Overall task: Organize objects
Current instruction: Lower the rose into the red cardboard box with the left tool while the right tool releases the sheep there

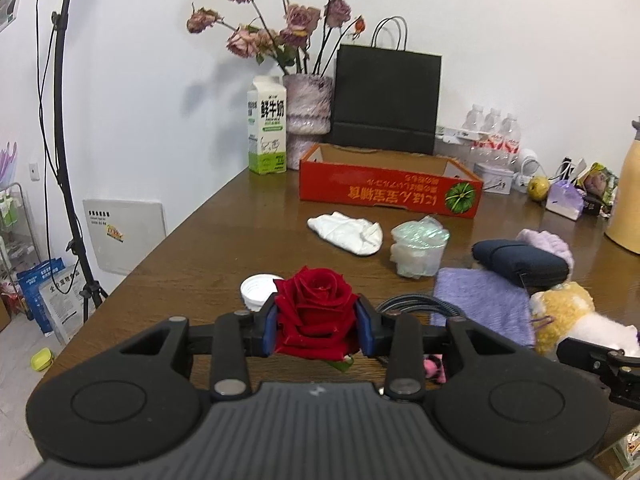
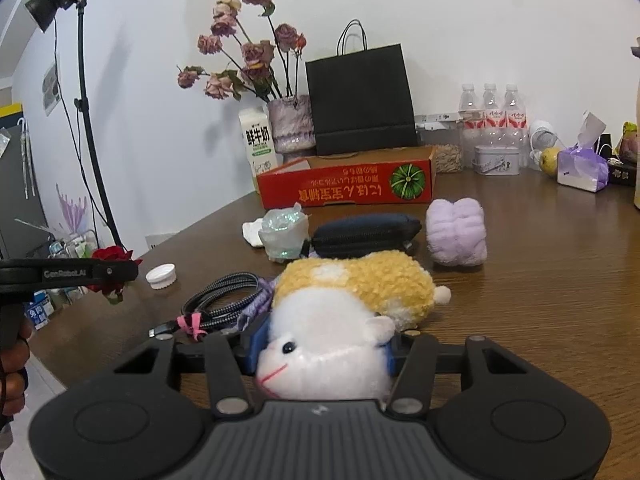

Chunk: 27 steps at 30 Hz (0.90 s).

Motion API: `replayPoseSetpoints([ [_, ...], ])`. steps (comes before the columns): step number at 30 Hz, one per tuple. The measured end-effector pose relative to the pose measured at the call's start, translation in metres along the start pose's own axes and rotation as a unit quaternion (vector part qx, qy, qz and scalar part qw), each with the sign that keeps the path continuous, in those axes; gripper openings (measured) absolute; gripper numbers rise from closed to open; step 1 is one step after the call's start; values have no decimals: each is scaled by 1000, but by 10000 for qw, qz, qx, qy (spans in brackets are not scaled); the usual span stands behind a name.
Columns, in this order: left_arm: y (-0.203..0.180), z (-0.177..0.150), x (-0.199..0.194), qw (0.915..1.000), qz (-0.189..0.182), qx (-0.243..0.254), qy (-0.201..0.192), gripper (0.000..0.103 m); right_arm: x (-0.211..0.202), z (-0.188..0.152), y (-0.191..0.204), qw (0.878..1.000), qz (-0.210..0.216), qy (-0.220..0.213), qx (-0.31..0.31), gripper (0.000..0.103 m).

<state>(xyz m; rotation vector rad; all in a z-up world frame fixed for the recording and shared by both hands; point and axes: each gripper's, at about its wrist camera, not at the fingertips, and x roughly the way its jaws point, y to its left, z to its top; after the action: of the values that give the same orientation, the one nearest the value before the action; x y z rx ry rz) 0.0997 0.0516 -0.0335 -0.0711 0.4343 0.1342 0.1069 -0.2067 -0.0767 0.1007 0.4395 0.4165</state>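
Observation:
My left gripper (image 1: 318,326) is shut on a red rose (image 1: 316,304) and holds it above the near left part of the wooden table (image 1: 208,240); the rose also shows in the right wrist view (image 2: 112,266). My right gripper (image 2: 322,354) is shut on the white head of a yellow-and-white plush hamster (image 2: 352,300), which lies on the table; it also shows in the left wrist view (image 1: 568,312). An open red cardboard box (image 1: 388,188) stands at the back of the table, also in the right wrist view (image 2: 348,188).
On the table: white cap (image 1: 258,290), white cloth (image 1: 346,232), crumpled plastic cup (image 1: 418,246), dark pouch (image 1: 520,260), purple cloth (image 1: 484,304), braided cable (image 2: 224,300), purple plush (image 2: 456,232). At the back: milk carton (image 1: 267,126), vase of dried roses (image 1: 308,108), black bag (image 1: 386,100), water bottles (image 1: 496,136).

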Motion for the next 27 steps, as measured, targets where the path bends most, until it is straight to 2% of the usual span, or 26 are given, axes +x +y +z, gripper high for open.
replayPoseSetpoints([
  [5, -8, 4, -14, 9999, -65, 27, -96, 38, -18, 1, 0, 9998, 49, -202, -19, 50],
  [12, -21, 12, -27, 9994, -204, 95, -259, 38, -44, 15, 2, 9971, 22, -720, -233, 50],
  [27, -52, 49, -3, 9966, -611, -83, -538, 38, -21, 49, 10, 9932, 57, -1051, -507, 50],
])
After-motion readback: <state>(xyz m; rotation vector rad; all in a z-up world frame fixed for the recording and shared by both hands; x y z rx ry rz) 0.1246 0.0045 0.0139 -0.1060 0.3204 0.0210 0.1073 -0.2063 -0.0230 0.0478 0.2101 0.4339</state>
